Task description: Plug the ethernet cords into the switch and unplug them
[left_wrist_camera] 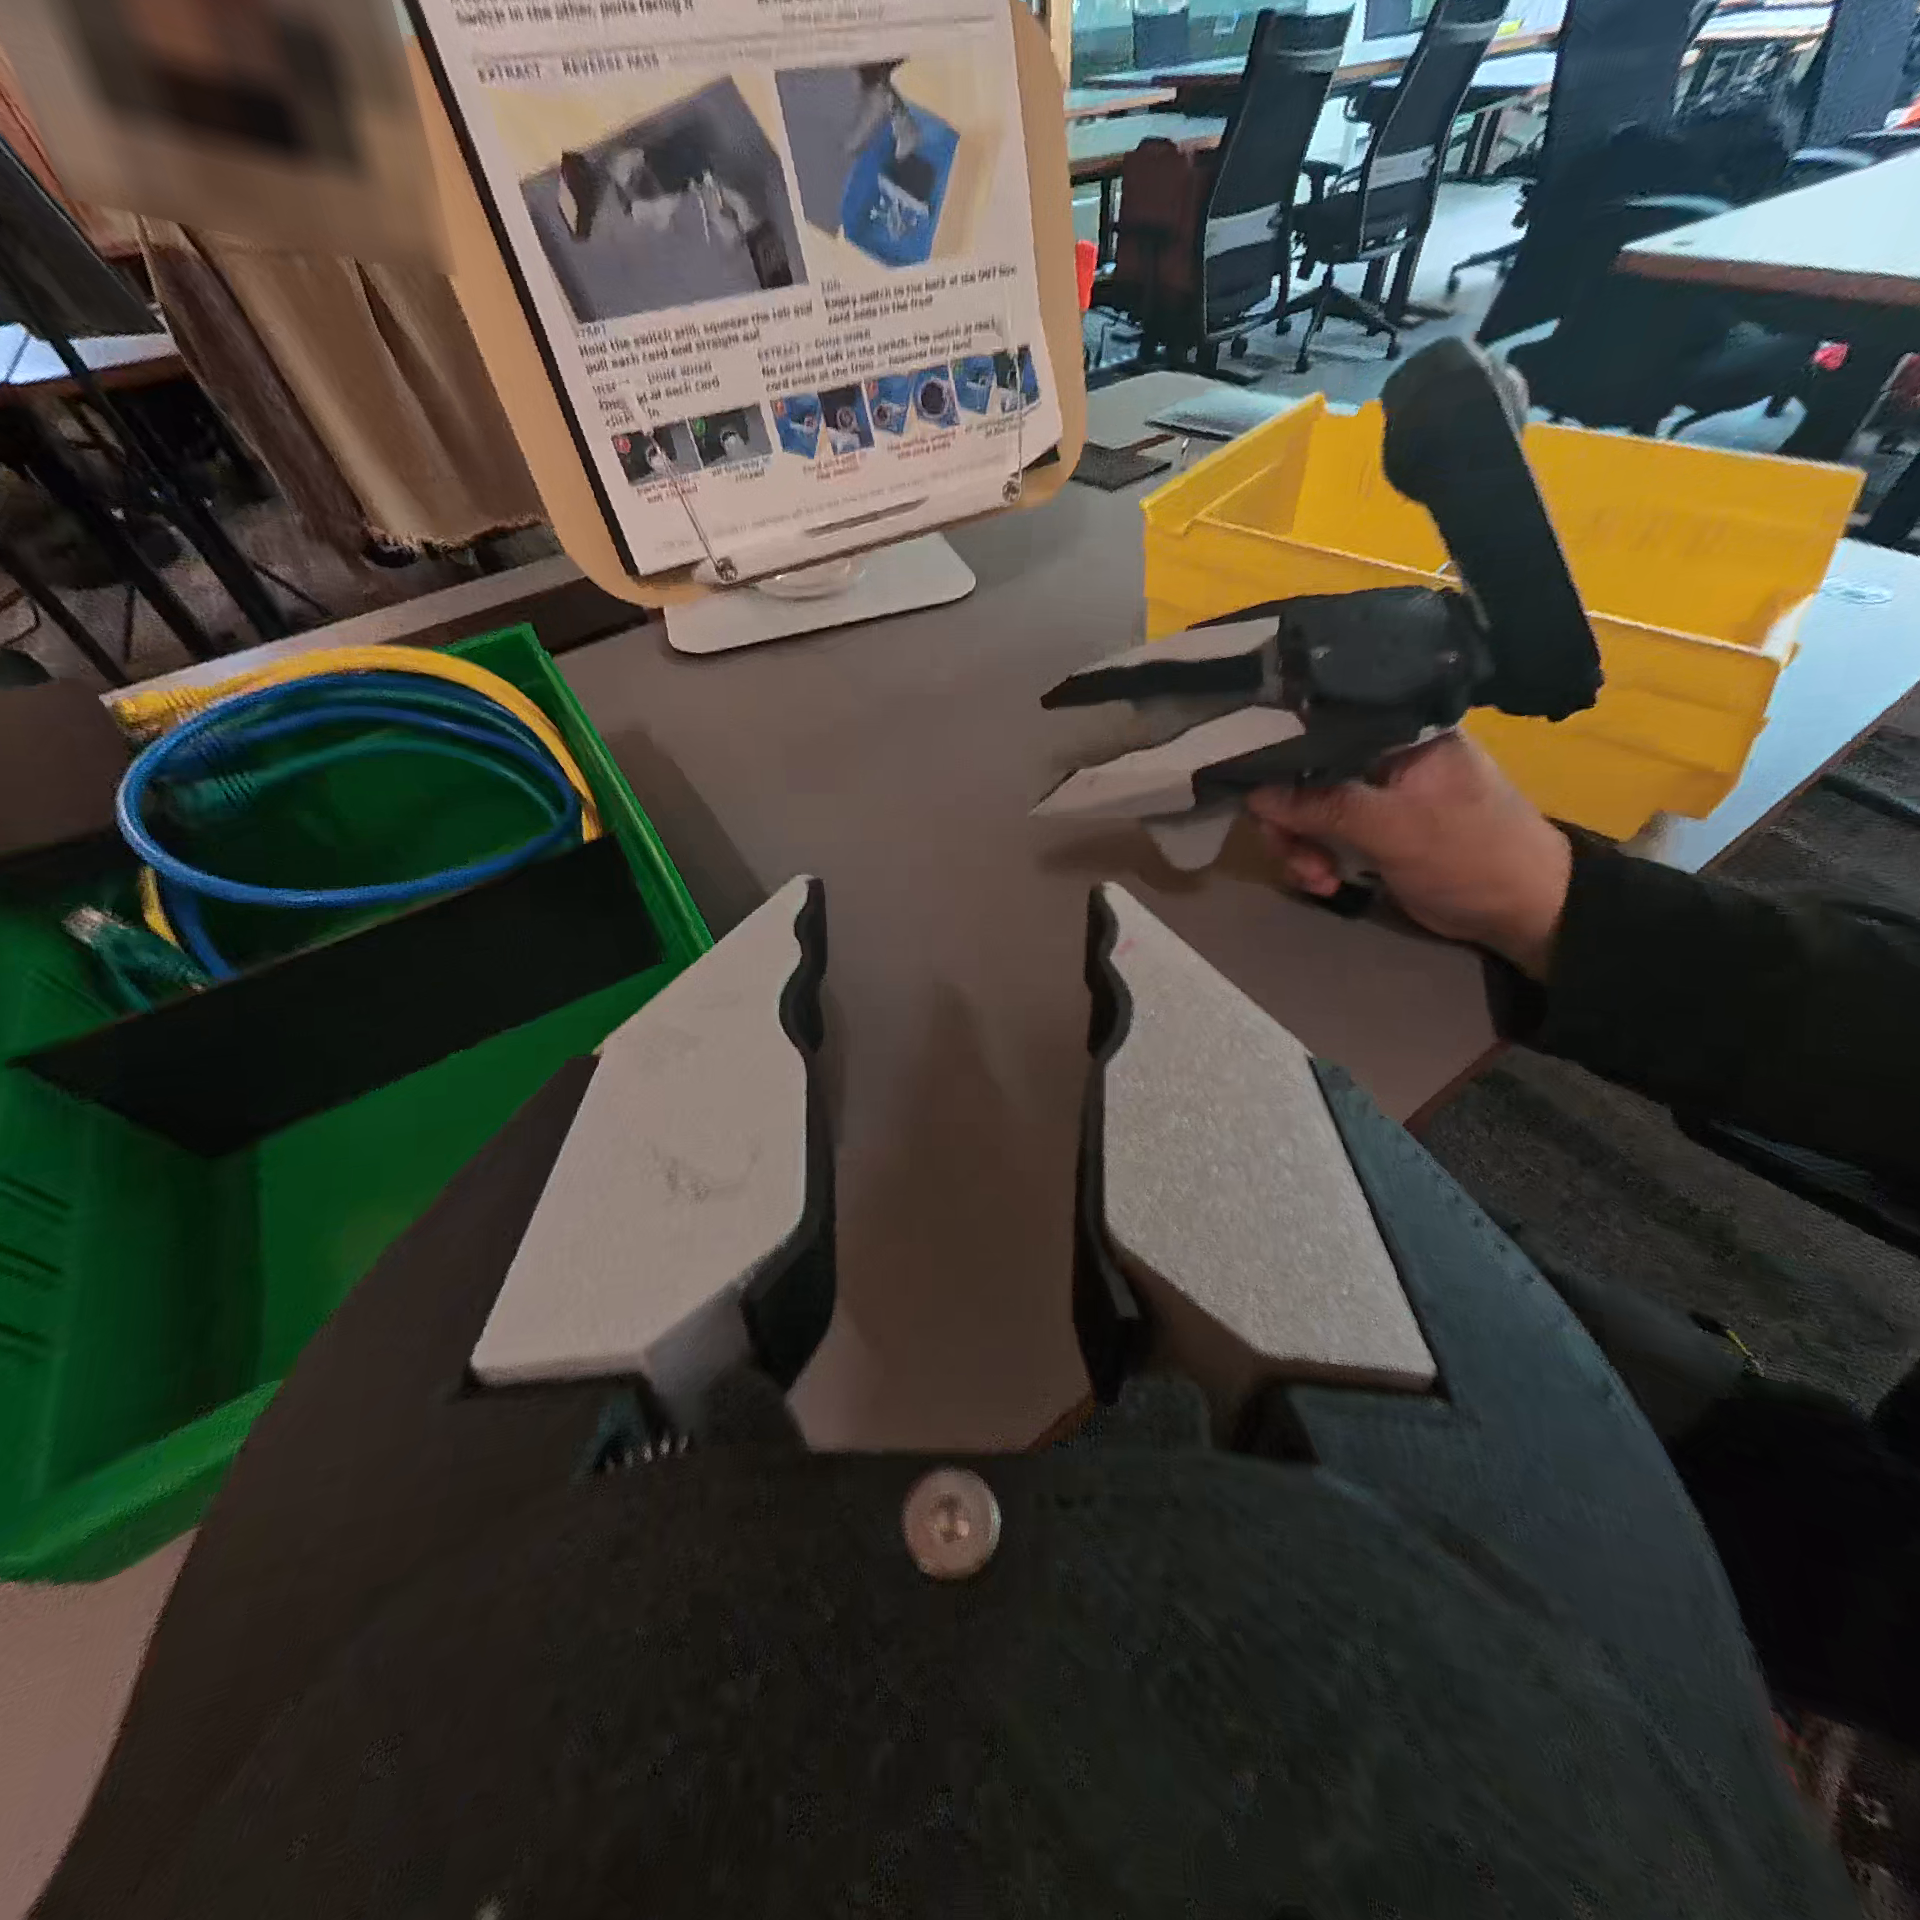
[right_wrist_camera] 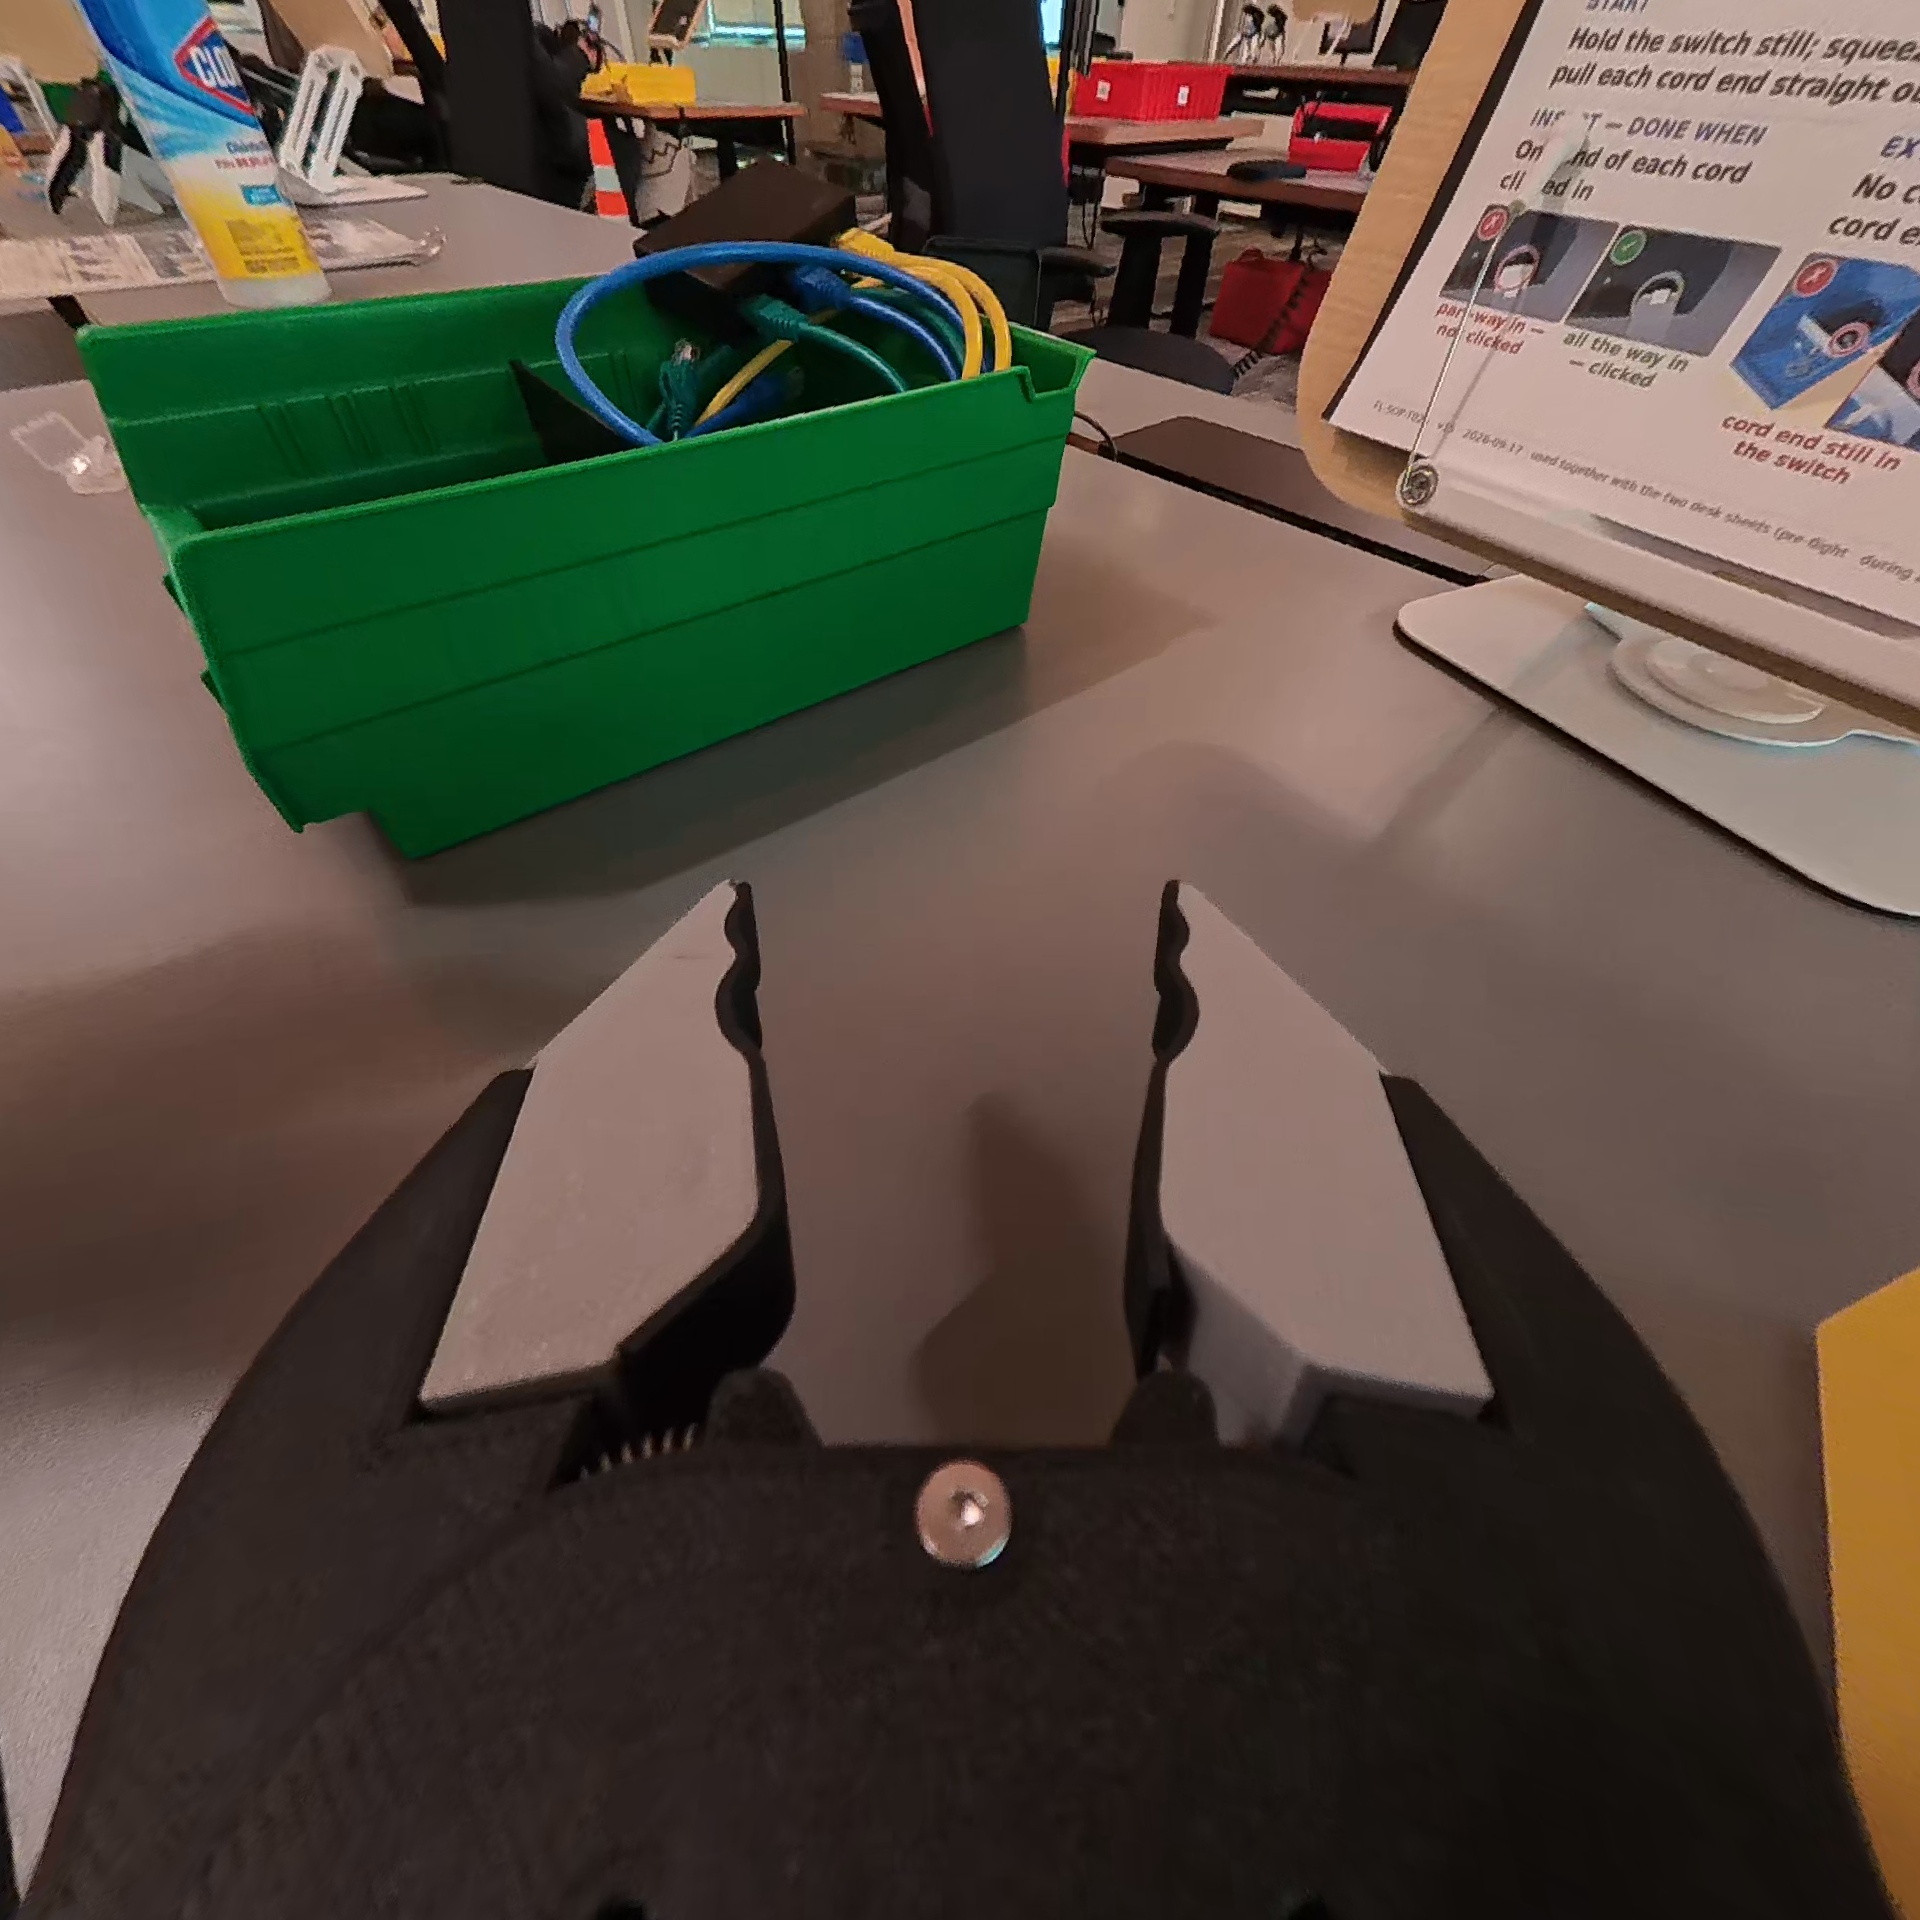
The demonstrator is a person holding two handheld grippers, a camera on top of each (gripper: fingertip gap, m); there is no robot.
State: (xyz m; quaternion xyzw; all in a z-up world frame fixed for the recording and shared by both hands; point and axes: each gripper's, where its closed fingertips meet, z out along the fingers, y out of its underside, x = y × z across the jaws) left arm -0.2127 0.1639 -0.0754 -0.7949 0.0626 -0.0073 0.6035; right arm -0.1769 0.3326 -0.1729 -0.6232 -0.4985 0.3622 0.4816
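Note:
A green bin [right_wrist_camera: 623, 582] on the grey table holds coiled blue, yellow and green ethernet cords [right_wrist_camera: 769, 312]. A black box, the switch [right_wrist_camera: 748, 223], sits at the bin's far end with cord ends at it; I cannot tell whether they are plugged in. In the left wrist view the bin [left_wrist_camera: 312, 1195] is at the left with the cords [left_wrist_camera: 343, 790] inside. My left gripper [left_wrist_camera: 958, 904] is open and empty over bare table, right of the bin. My right gripper [right_wrist_camera: 956, 904] is open and empty, facing the bin from a distance. It also shows in the left wrist view [left_wrist_camera: 1039, 756], held by a hand.
A yellow bin [left_wrist_camera: 1621, 582] stands at the right of the table. An instruction sheet on a white stand [left_wrist_camera: 790, 312] is at the back. A black divider [left_wrist_camera: 343, 997] crosses the green bin. A wipes container [right_wrist_camera: 208, 135] stands behind it. Office chairs and desks lie beyond.

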